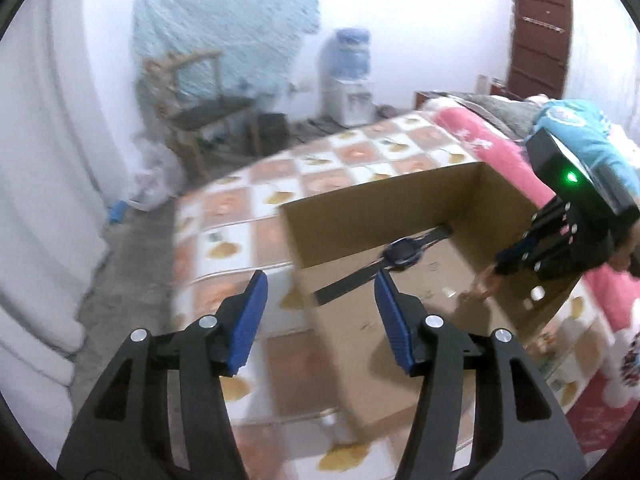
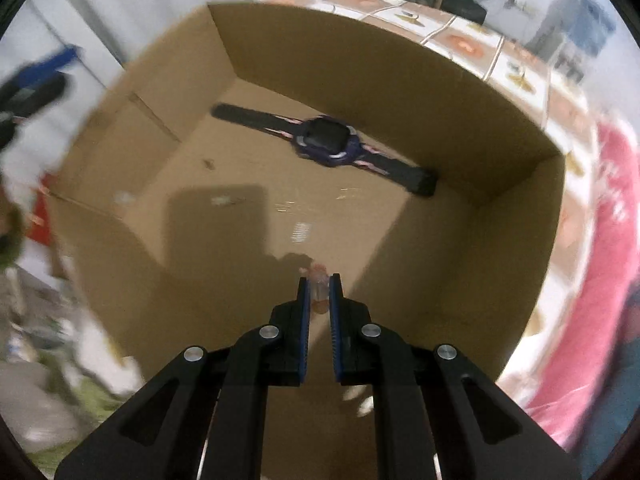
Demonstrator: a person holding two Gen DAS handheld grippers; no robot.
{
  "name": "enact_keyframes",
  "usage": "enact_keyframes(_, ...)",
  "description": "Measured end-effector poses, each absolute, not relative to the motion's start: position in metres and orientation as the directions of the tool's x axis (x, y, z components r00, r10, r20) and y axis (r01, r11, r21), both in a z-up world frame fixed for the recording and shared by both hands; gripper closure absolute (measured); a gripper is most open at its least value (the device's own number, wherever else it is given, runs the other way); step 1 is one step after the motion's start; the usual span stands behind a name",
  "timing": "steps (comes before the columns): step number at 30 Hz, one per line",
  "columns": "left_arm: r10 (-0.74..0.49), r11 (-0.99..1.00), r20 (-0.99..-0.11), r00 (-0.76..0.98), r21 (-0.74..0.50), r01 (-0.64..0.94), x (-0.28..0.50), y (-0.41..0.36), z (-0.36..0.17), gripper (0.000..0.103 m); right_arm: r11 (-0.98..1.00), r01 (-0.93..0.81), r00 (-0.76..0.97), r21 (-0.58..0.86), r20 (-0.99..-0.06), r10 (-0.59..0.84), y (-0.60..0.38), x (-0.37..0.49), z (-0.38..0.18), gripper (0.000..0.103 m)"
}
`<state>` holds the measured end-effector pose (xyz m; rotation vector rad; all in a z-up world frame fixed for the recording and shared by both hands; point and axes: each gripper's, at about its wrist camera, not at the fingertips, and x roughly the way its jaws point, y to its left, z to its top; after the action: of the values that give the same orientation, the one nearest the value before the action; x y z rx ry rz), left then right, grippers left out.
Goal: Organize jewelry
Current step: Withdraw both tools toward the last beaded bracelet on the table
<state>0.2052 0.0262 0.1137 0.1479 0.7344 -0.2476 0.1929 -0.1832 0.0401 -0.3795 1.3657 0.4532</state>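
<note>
An open cardboard box [image 1: 360, 204] [image 2: 400, 80] sits on a tiled-pattern bedspread. A dark blue wristwatch [image 1: 402, 254] [image 2: 326, 144] lies flat on its floor near the far wall. My left gripper [image 1: 320, 304] is open and empty, hovering over the box's near edge. My right gripper [image 2: 319, 294] reaches down inside the box and is shut on a small pale, pinkish piece of jewelry [image 2: 319, 280]; it also shows in the left wrist view [image 1: 486, 282]. A few tiny light bits [image 2: 300, 232] lie on the box floor.
The bed has a pink blanket [image 1: 492, 148] at the right. A wooden chair [image 1: 200, 108], a water dispenser [image 1: 350, 80] and a brown door [image 1: 538, 36] stand by the far wall. Grey floor lies left of the bed.
</note>
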Motion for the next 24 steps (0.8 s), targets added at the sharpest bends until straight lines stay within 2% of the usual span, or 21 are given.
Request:
enact_keyframes(4,-0.150,0.968,-0.676,0.722,0.049,0.246,0.172,0.042,0.103,0.049,0.861,-0.501,0.180,-0.090,-0.984,0.003,-0.184,0.196,0.039,0.091)
enact_keyframes(6,-0.149,0.969,-0.676,0.722,0.045,0.241,0.158,0.045,0.096,0.049,0.872,-0.482,0.203,-0.082,-0.979,0.020,-0.187,0.194,0.048,0.079)
enact_keyframes(7,-0.140,0.972,-0.670,0.729,0.049,0.231,0.148,0.046,0.093,0.049,0.876,-0.475,0.221,-0.083,-0.975,0.027,-0.187,0.193,0.053,0.078)
enact_keyframes(16,-0.227,0.959,-0.642,0.732,-0.015,0.284,0.095,0.031,0.071,0.049,0.921,-0.363,0.447,0.141,-0.841,0.304,-0.240,0.113,0.127,0.078)
enact_keyframes(21,-0.368,0.906,-0.644,0.671,-0.087,0.413,0.082,-0.009,0.056,0.049,0.938,-0.245,0.460,0.246,-0.822,0.336,-0.279,0.049,0.098,0.077)
enact_keyframes(24,-0.427,0.868,-0.647,0.632,-0.096,0.488,0.082,-0.041,0.047,0.049,0.956,-0.068,0.424,0.285,-0.859,0.286,-0.302,0.029,0.052,0.077)
